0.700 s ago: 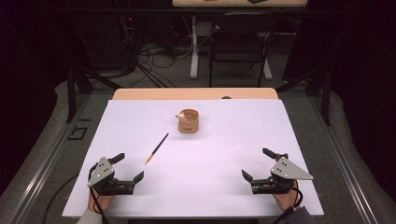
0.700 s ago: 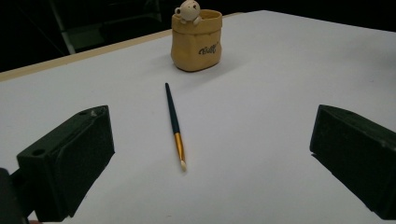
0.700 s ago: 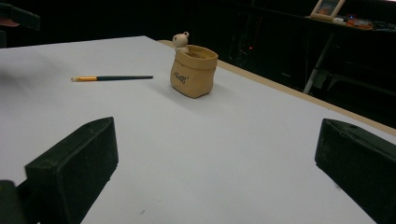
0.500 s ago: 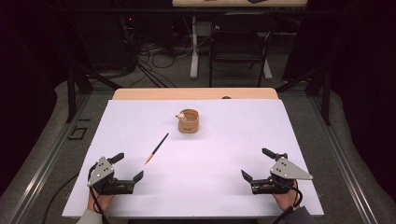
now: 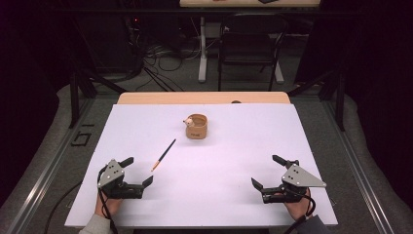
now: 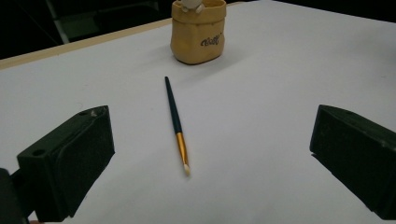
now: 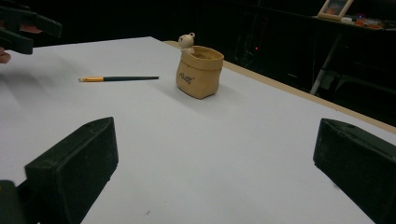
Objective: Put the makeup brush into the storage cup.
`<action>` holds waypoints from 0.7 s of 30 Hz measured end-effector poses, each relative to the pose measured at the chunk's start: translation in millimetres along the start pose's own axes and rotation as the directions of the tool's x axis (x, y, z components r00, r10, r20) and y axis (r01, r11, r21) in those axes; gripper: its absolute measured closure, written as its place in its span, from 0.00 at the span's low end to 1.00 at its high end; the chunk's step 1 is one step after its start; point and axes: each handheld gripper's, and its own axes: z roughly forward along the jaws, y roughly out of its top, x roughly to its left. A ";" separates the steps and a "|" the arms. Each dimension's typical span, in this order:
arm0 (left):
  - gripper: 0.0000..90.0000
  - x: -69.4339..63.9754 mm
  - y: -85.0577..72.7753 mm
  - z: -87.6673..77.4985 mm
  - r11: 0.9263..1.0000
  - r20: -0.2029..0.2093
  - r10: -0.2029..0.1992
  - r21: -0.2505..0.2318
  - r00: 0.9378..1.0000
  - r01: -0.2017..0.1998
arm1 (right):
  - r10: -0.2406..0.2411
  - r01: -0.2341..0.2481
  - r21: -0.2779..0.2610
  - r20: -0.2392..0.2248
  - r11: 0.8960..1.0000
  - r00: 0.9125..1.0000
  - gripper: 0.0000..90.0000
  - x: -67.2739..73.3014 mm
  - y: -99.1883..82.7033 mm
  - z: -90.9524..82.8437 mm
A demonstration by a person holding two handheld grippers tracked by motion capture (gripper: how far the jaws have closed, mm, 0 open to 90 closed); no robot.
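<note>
A thin paintbrush (image 5: 163,154) with a dark handle, gold ferrule and pale tip lies flat on the white table (image 5: 234,146), left of centre; it also appears as the paintbrush (image 6: 176,123) and the paintbrush (image 7: 119,79). Beyond it stands a tan sack-shaped pot (image 5: 197,126) with a small white figure on its rim, the same pot (image 6: 198,30) and pot (image 7: 200,71) in both gripper views. My left gripper (image 5: 137,171) rests open near the front left edge, just short of the brush tip. My right gripper (image 5: 270,171) rests open at the front right, nothing between its jaws.
A wooden strip (image 5: 203,98) edges the table's far side. Behind it stand a black chair (image 5: 251,46), a table leg and floor cables. The far hand and its gripper (image 7: 21,29) show at the right gripper view's upper left.
</note>
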 end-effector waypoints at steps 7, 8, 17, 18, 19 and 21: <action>0.00 3.4 1.5 6.7 1.000 -0.010 -0.007 0.017 1.000 0.007 | 0.018 -0.018 -0.006 -0.003 1.000 1.000 0.00 0.2 0.8 -1.1; 0.00 3.9 2.1 7.8 1.000 -0.012 -0.009 0.012 1.000 0.010 | 0.016 -0.016 -0.003 -0.005 1.000 1.000 0.00 0.6 0.7 -1.2; 0.00 9.1 9.3 24.4 0.999 -0.014 0.005 0.037 1.000 -0.005 | 0.024 -0.024 0.007 -0.007 1.000 1.000 0.00 -0.2 0.2 0.4; 0.00 9.6 10.4 26.5 0.999 -0.012 0.009 0.045 1.000 -0.009 | 0.022 -0.022 0.009 -0.007 1.000 1.000 0.00 0.0 0.3 0.0; 0.00 9.6 10.4 26.5 0.999 -0.012 0.009 0.045 1.000 -0.009 | 0.021 -0.021 0.008 -0.008 1.000 1.000 0.00 0.1 0.4 -0.2; 0.00 10.1 12.3 29.1 0.999 -0.018 0.015 0.051 1.000 -0.014 | 0.022 -0.022 0.009 -0.009 1.000 1.000 0.00 0.2 0.3 -0.2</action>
